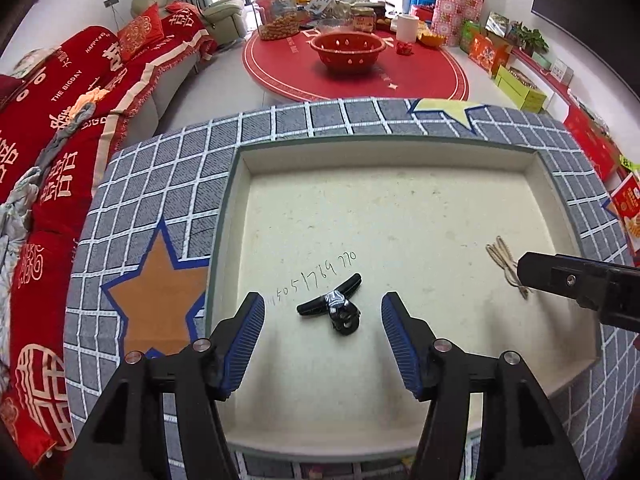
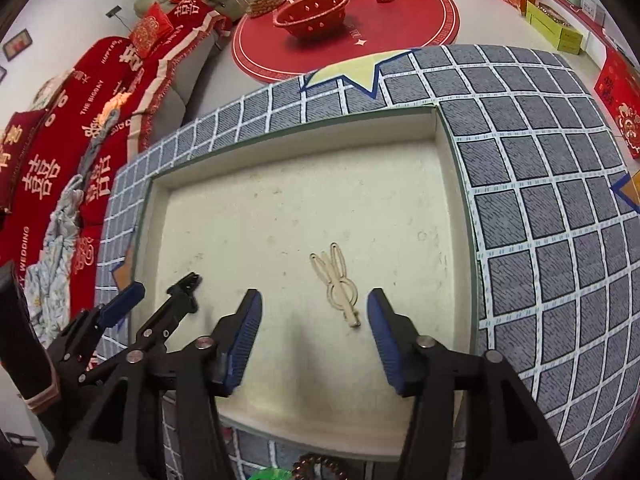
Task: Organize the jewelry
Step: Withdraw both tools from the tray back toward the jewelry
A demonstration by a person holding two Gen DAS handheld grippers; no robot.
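Note:
A shallow cream tray [image 1: 400, 160] lies on a grey checked cloth. A black hair clip [image 1: 334, 306] lies in it, just ahead of my left gripper [image 1: 323, 308], which is open with the clip between its fingertips. A cream rabbit-ear hair clip [image 2: 338, 284] lies in the tray [image 2: 280, 200] ahead of my right gripper [image 2: 314, 306], which is open and empty, the clip nearer its right finger. The cream clip also shows in the left wrist view [image 1: 505, 260], partly hidden behind a right gripper finger [image 1: 560, 276]. The left gripper's fingers [image 2: 124, 300] show at the left of the right wrist view.
Handwritten digits [image 1: 316, 276] mark the tray floor. The checked cloth [image 1: 160, 184] has star patches. Behind stand a round red table [image 1: 352, 68] with a red bowl [image 1: 347, 48] and jars, and a red-covered sofa [image 1: 60, 128] at left. A dark bead bracelet [image 2: 316, 464] lies below the tray.

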